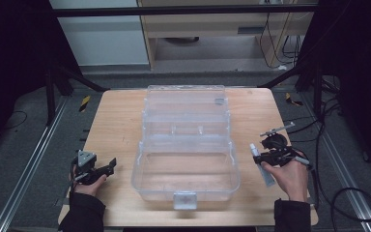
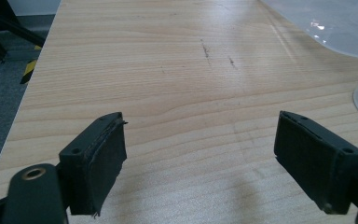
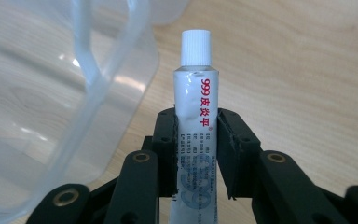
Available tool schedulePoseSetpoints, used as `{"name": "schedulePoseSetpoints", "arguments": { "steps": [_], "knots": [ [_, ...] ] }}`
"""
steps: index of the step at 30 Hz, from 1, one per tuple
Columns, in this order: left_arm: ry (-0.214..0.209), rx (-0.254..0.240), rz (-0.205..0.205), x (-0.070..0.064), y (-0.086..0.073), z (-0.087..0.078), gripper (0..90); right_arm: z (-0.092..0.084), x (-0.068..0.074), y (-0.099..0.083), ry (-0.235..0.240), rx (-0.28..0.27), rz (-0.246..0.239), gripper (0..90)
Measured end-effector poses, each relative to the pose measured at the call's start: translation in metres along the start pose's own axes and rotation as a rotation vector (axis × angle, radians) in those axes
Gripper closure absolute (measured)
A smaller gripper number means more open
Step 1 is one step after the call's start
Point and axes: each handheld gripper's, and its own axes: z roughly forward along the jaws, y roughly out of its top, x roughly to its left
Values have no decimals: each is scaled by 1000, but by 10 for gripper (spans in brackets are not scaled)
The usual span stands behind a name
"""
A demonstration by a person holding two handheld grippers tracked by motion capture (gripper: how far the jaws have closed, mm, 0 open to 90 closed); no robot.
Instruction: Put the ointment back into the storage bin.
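Right jaws: clamped tight on a small white tube, one pad pressed on each side of it, so the right gripper has a proper hold.
Left jaws: wide apart with just bare wood between them, the left gripper isn't holding a thing.
Tube: white ribbed cap pointing away from the hand, red lettering down the front, smaller grey print lower down that's too tiny to read. In the high view the tube sits slanted in the right gripper, near the right side of the table and just to the right of the box.
Box: big see-through plastic box in the middle of the table, lid flipped open toward the far edge, a latch on the near wall. Its curved rim shows up close to the tube's left in the right gripper view, not touching it.
Left gripper: down at the near left of the table, pointing roughly toward the box, well apart from it.
Table: light wood, a few dark scuffs ahead of the left jaws.
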Motion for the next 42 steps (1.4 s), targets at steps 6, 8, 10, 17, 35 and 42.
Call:
{"name": "schedulePoseSetpoints", "arguments": {
  "steps": [6, 8, 10, 17, 35, 42],
  "knots": [
    [-3, 2, 8, 0, 0, 0, 160, -20, 7, 14, 39, -75, -92, 697],
    [-2, -1, 12, -1, 0, 0, 160, -27, 12, 19, 65, -101, -148, 697],
    [-4, -3, 14, -1, 0, 1, 159, -33, 17, 25, 88, -117, -194, 697],
    [-2, -5, 15, -1, 0, 1, 158, -44, 37, 44, 182, -139, -372, 697],
    [-2, -2, 19, -1, 0, 1, 159, -19, 106, 79, 377, -15, -753, 697],
    [-2, -3, 21, -1, 0, 1, 160, 6, 120, 76, 377, 102, -853, 698]
  ]
}}
